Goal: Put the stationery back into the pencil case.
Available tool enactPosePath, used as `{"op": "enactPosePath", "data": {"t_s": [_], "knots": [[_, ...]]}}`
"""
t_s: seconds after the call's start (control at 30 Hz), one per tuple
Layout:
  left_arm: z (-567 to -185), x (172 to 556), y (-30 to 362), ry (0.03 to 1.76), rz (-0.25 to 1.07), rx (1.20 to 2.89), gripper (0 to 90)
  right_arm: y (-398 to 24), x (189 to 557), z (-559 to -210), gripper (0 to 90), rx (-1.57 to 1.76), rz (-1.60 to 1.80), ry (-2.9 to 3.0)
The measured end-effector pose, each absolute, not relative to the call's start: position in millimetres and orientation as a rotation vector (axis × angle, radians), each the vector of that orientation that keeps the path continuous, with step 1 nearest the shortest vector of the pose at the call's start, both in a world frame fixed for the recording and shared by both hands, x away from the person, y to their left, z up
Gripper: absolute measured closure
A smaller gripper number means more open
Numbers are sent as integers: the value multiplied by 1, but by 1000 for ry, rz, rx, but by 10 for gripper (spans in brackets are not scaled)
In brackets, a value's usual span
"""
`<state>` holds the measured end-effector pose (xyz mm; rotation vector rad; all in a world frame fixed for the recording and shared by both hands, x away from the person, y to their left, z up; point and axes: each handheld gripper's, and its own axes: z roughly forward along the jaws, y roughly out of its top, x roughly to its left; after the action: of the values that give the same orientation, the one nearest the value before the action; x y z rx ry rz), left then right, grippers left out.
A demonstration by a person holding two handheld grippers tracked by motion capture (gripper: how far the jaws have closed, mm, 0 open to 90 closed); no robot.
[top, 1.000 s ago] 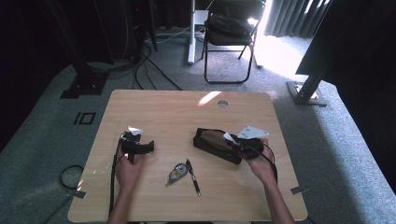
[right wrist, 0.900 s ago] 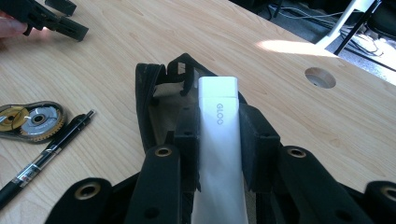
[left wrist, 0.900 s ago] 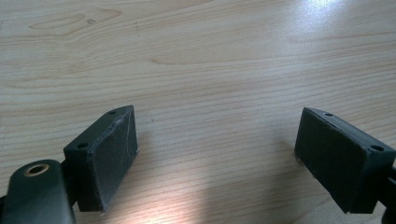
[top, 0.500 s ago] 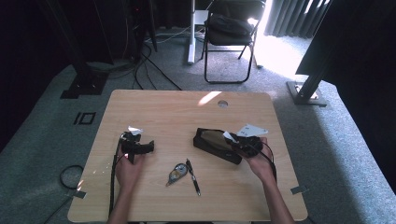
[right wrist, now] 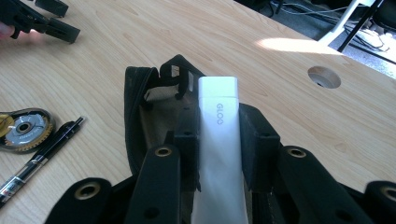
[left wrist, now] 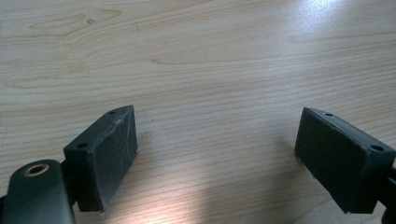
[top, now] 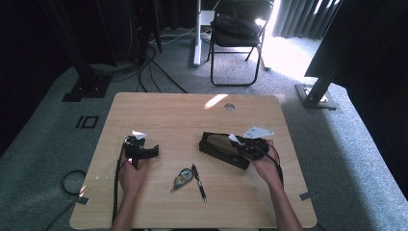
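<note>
**Glue stick poised over the open pouch**

My right gripper (right wrist: 218,140) has its fingers clamped on the white glue stick (right wrist: 218,112), its long axis pointing straight ahead into the mouth of the black pencil pouch (right wrist: 140,107) just beneath. My left gripper (left wrist: 217,154) rests well apart on the surface (left wrist: 210,56), fingers open on nothing

Two black fingers (left wrist: 105,158) of the left gripper (left wrist: 219,161) rise from the lower left and lower right of the frame, standing wide apart with nothing between them. Behind them the light wood-grain counter (left wrist: 210,60) stretches across, bright glare at the upper right.
</note>
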<state>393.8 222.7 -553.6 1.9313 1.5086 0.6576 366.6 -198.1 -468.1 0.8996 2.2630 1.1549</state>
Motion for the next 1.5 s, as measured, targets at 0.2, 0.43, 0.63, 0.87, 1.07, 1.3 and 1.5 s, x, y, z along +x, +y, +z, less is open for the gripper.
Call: {"op": "enactPosePath", "data": {"t_s": [0.2,0.43,0.63,0.87,1.07,1.3,1.5], "knots": [[-554,394,223,1509,658,1931,134,-197,371,-470,712,908,1158,2268],[-554,394,223,1509,658,1931,134,-197,376,-472,712,913,1152,2278],[-554,394,223,1509,658,1931,134,-197,377,-474,712,910,1154,2281],[-554,394,223,1508,658,1931,134,-195,378,-474,711,897,1154,2294],[-554,394,223,1509,658,1931,134,-193,379,-475,711,889,1151,2303],[-554,394,223,1509,658,1931,134,-192,380,-477,710,884,1142,2311],[-554,394,223,1509,658,1931,134,-191,380,-478,709,878,1137,2320]]}}
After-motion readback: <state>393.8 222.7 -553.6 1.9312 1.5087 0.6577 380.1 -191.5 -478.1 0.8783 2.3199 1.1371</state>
